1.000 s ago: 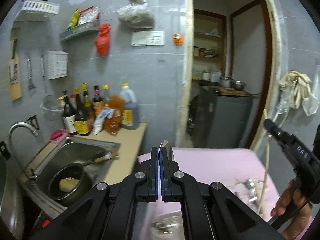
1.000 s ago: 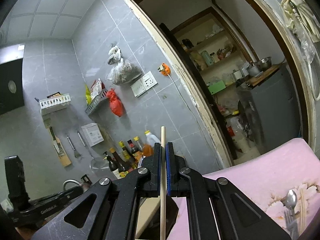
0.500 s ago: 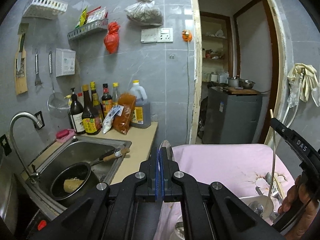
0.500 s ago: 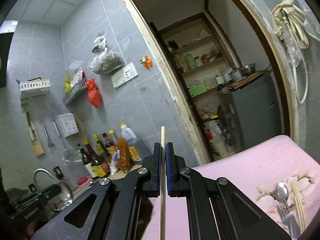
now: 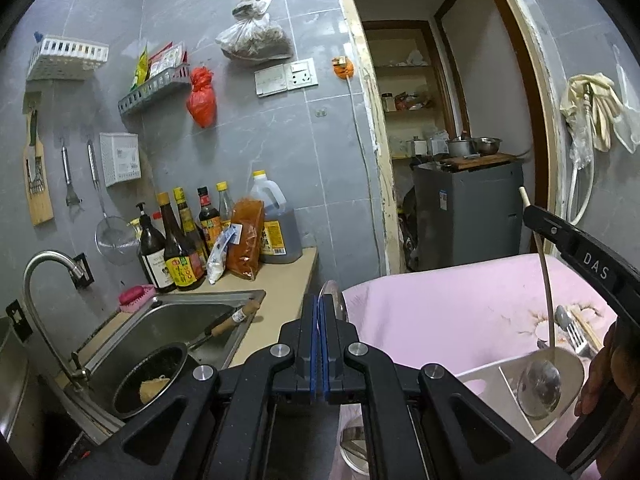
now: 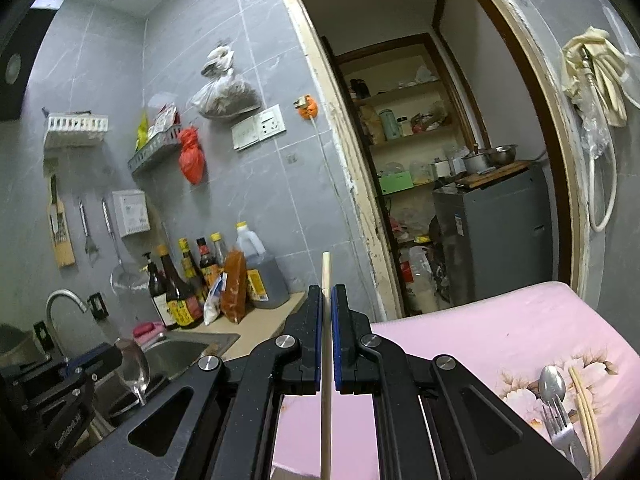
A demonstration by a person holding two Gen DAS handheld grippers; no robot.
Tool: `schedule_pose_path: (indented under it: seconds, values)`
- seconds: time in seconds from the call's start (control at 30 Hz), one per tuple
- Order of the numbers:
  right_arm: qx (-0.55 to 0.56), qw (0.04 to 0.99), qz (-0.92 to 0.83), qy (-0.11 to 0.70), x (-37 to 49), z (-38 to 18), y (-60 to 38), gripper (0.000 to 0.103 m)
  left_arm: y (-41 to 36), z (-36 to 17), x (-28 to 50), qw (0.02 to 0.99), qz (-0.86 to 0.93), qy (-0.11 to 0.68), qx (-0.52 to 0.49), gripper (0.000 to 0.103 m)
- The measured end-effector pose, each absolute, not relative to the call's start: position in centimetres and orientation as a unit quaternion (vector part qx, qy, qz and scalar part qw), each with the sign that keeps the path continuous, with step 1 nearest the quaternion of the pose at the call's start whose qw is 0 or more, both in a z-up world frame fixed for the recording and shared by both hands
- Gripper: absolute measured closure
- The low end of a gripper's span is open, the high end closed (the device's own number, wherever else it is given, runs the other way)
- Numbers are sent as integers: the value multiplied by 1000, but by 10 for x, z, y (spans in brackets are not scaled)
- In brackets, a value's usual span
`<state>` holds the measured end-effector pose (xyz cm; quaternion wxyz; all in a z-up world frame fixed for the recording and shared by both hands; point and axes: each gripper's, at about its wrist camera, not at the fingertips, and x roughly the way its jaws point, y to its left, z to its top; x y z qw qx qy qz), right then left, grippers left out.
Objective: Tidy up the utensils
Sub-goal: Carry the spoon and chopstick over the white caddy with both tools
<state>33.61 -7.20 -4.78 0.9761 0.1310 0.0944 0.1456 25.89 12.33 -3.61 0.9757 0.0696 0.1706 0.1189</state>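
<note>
Both grippers are clamped on utensils and have come down toward the pink cloth (image 5: 460, 308) since a second ago. The left gripper (image 5: 319, 344) holds a metal spoon (image 5: 335, 300) pinched between its shut jaws, the bowl standing up above the pads; from the right wrist view the same spoon shows at the far left, bowl up. The right gripper (image 6: 327, 340) is closed on a pale chopstick (image 6: 326, 276), which runs upright through the narrow gap between its pads. In the left wrist view that chopstick's lower end now hangs right at the white utensil holder (image 5: 488, 376) on the near right, where a second ago the holder was barely in view. That suggests the drop into the holder is close, though whether the tip is inside a compartment is hard to tell. A spoon, fork (image 6: 560, 428) and more chopsticks still lie loose on the cloth's flowered patch at the right, so sorting is not finished.
</note>
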Motion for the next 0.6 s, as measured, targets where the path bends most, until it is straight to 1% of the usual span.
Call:
schedule_pose_path:
  seconds: [0.17, 0.3, 0.43, 0.6]
  values:
    - [123, 975, 155, 105, 333, -54, -72, 99, 114, -43, 256, 975, 114, 171, 89, 101]
    - [123, 973, 160, 116, 330, -58, -73, 99, 114, -46, 259, 973, 99, 191, 82, 101]
    - [117, 970, 167, 131, 327, -58, -75, 98, 120, -48, 265, 970, 49, 234, 40, 99]
    - [118, 965, 176, 157, 326, -61, -80, 98, 128, -51, 268, 965, 17, 263, -7, 97]
